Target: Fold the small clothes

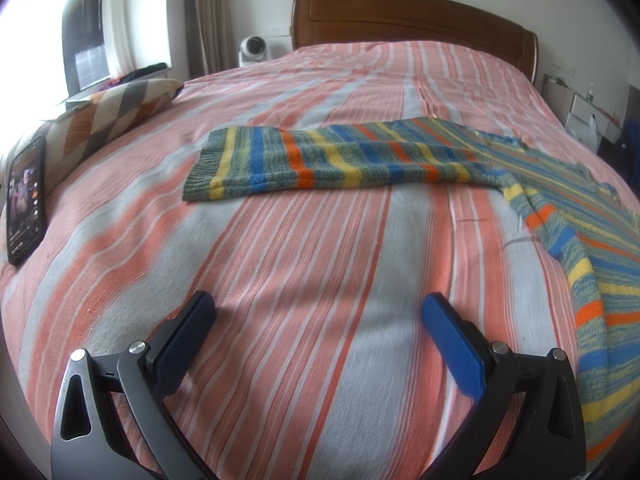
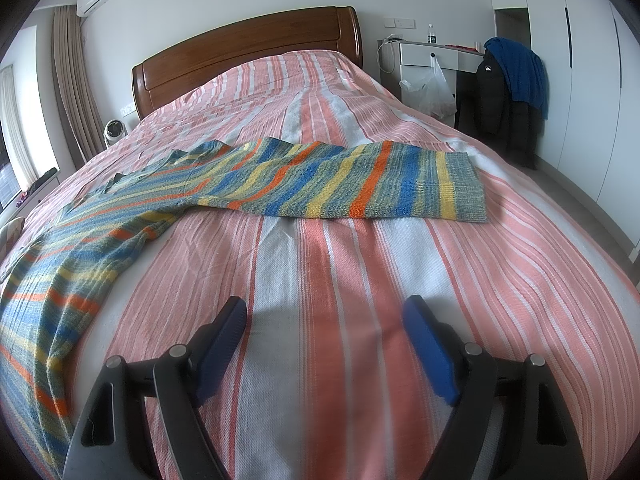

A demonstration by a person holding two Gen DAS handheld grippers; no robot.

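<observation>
A striped knit sweater (image 1: pixel 344 160) in green, blue, yellow and orange lies flat on the bed, sleeves spread out to each side. In the left wrist view its left sleeve stretches across the middle and its body runs off the right edge. In the right wrist view the sweater (image 2: pixel 360 180) shows its right sleeve ahead and its body at the left. My left gripper (image 1: pixel 318 312) hovers open above the bedspread, short of the sleeve, nothing between its blue pads. My right gripper (image 2: pixel 326 316) is likewise open over bare bedspread, near its sleeve.
The bed has a pink, white and orange striped cover (image 1: pixel 300 280) and a wooden headboard (image 2: pixel 248 52). A patterned pillow (image 1: pixel 116 112) and a lit phone (image 1: pixel 26 200) lie at the bed's left edge. A white nightstand (image 2: pixel 432 56) and a chair with dark jackets (image 2: pixel 508 92) stand on the right.
</observation>
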